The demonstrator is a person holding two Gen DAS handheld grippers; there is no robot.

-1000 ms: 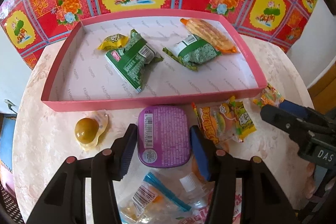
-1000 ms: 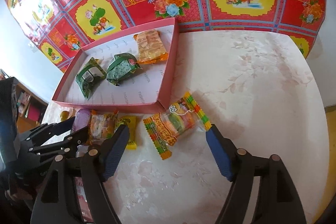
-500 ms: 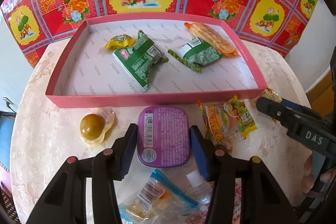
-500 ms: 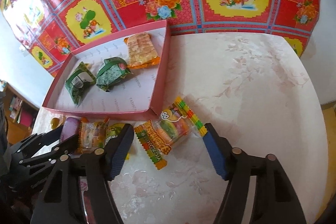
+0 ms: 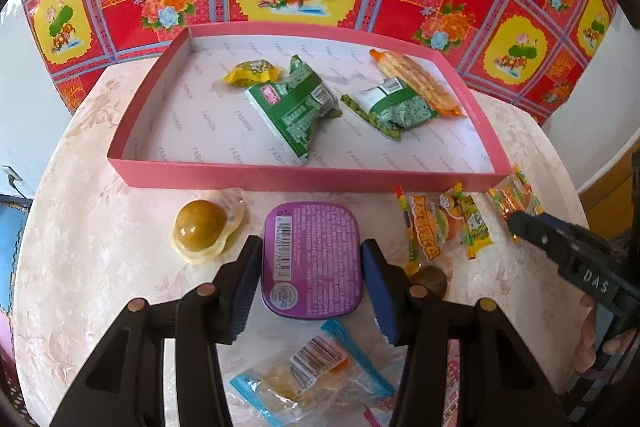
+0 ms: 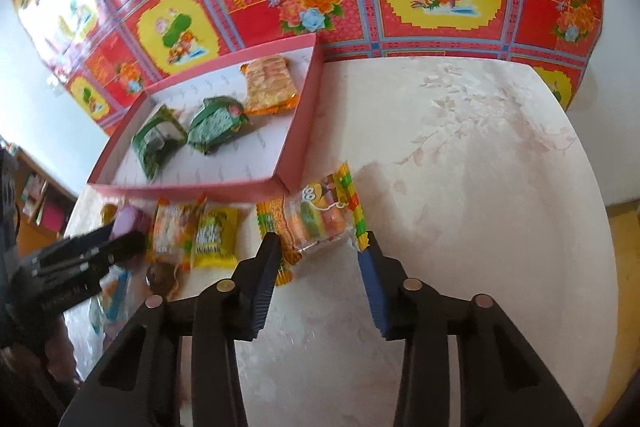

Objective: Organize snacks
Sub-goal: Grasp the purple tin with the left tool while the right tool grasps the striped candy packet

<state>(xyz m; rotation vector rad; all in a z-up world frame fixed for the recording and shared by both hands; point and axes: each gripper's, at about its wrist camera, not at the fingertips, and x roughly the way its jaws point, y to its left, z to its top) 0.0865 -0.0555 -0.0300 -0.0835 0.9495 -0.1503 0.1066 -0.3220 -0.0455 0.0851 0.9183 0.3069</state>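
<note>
Since the earlier frame, the right tongs [image 6: 318, 255] have been closing around the burger-gummy packet [image 6: 316, 219], and their blue pads now stand at the packet's two ends; whether they press on it cannot be told. That packet is clear, with a cartoon burger print and yellow, green and red striped edges, and it lies on the pale floral surface [image 6: 460, 187] just outside the near corner of the pink tray [image 5: 280, 177]. A purple lidded cup [image 5: 312, 259], rounded-square with a barcode and fine print on its foil, is clasped between the pads of the left tongs [image 5: 310, 267], in front of the tray's near wall. Inside the tray two green wrapped snacks [image 5: 296, 103], a yellow candy [image 5: 250, 73] and an orange cracker pack [image 5: 416, 81] are seen. Beside the cup a brown jelly dome [image 5: 200, 229] rests on the surface, and a second burger-gummy packet [image 5: 440, 227] lies to the right. A clear bag with blue trim [image 5: 316, 371] lies under the left tongs.
</note>
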